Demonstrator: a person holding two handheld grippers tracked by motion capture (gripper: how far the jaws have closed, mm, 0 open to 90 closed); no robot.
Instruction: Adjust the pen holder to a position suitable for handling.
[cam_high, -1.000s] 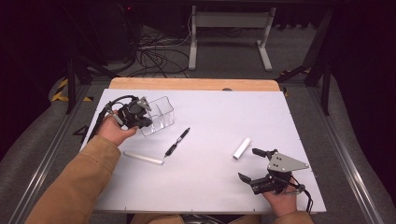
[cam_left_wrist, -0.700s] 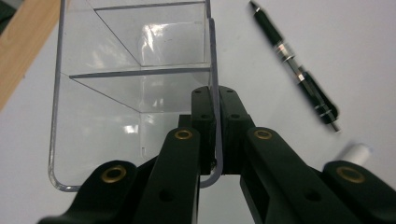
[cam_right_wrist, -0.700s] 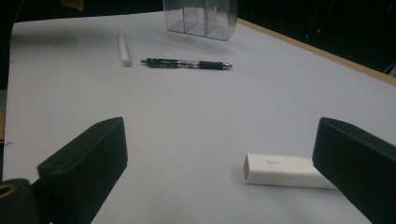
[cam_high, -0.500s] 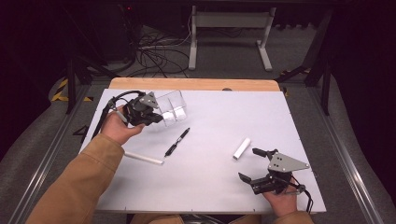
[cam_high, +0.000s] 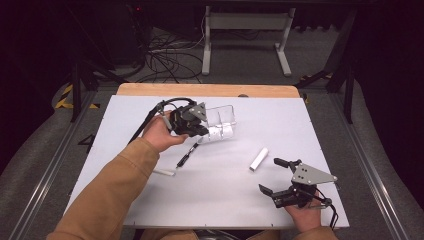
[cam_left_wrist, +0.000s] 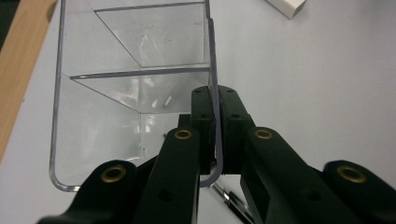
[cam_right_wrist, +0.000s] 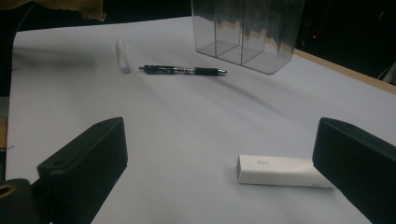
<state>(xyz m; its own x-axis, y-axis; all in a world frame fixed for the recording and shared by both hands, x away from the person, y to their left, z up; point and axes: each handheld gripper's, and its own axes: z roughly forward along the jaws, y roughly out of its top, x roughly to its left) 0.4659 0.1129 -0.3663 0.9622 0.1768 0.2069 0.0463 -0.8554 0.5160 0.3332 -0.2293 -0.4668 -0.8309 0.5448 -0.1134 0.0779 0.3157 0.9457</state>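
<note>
- Your left gripper (cam_high: 204, 131) was clamped on one side wall of the clear plastic organizer (cam_high: 220, 121); in the left gripper view the two black pads (cam_left_wrist: 205, 122) pinched that thin wall (cam_left_wrist: 211, 65) between them, with no gap on either side.
- The organizer's divided compartments lay to the left of the pinched wall in the left gripper view, beyond and beside the fingertips; a partition (cam_left_wrist: 140, 73) crossed the box just ahead of the pads.
- In the high view the organizer hung tilted at your left fingertips, over the far half of the white table (cam_high: 240, 200).
- A black pen (cam_high: 186, 156) lay on the table just below your left hand (cam_high: 160, 137), near the fingers but apart from them; its tip also showed beneath the jaws in the left gripper view.
- A white marker (cam_high: 164, 172) lay beside your left sleeve (cam_high: 115, 195), on the near side of the pen.
- Your right gripper (cam_high: 281, 176) rested low at the near right of the table with its fingers spread wide and nothing between the pads.
- A white rectangular eraser (cam_right_wrist: 280, 171) lay just ahead of the right fingers (cam_right_wrist: 93, 154), closer to the right-hand pad in the right gripper view and seemingly apart from it.
- Farther ahead of the right fingers, the pen (cam_right_wrist: 184, 70), the marker (cam_right_wrist: 122, 56) and the organizer (cam_right_wrist: 247, 32) were well apart from them.
</note>
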